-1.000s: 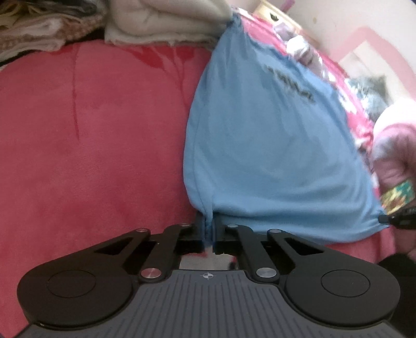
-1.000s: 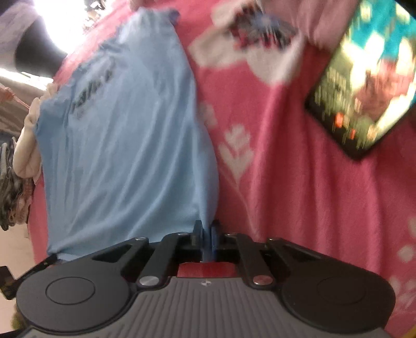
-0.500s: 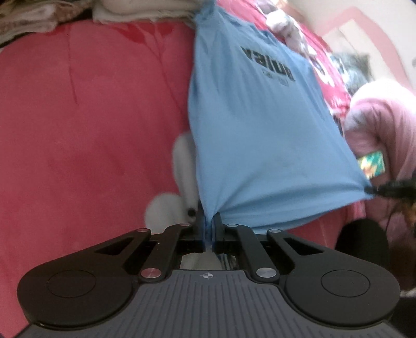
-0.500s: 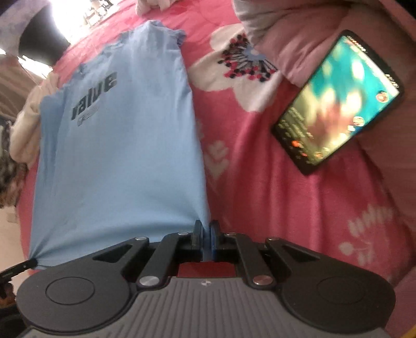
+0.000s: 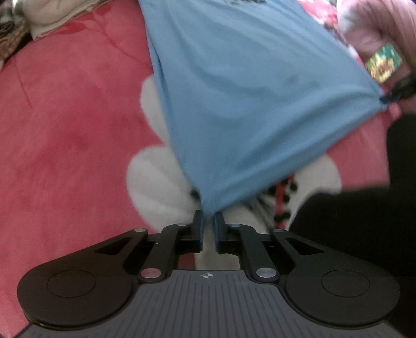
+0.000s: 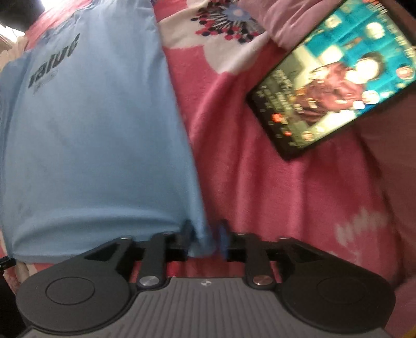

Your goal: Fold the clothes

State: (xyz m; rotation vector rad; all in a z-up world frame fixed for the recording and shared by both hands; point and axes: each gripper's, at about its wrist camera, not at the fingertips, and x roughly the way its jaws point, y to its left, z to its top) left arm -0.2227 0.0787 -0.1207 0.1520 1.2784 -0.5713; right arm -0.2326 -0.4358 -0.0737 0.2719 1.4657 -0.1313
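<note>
A light blue T-shirt (image 5: pixel 247 91) with dark lettering lies spread over a pink flowered blanket (image 5: pixel 65 130). My left gripper (image 5: pixel 208 223) points down at its near corner. Its jaws are opening, and the corner's tip sits just beyond the fingertips with white blanket showing through the gap. In the right wrist view the T-shirt (image 6: pixel 91 143) fills the left half. My right gripper (image 6: pixel 205 234) is also opening, with the other hem corner lying loosely between its parted pads. The right gripper's tip (image 5: pixel 395 93) shows at the shirt's far corner in the left wrist view.
A lit phone (image 6: pixel 332 85) lies on the blanket (image 6: pixel 286 195) to the right of the shirt. Folded cream and patterned cloth (image 5: pixel 52 20) is piled at the top left. A pink sleeve (image 5: pixel 377 26) sits at the top right. Dark space (image 5: pixel 364 221) lies beyond the bed edge.
Both grippers were shut on the shirt's hem corners; their jaws now stand apart. The left gripper has shifted and rolled, bringing a white flower into view. The phone looks larger and nearer.
</note>
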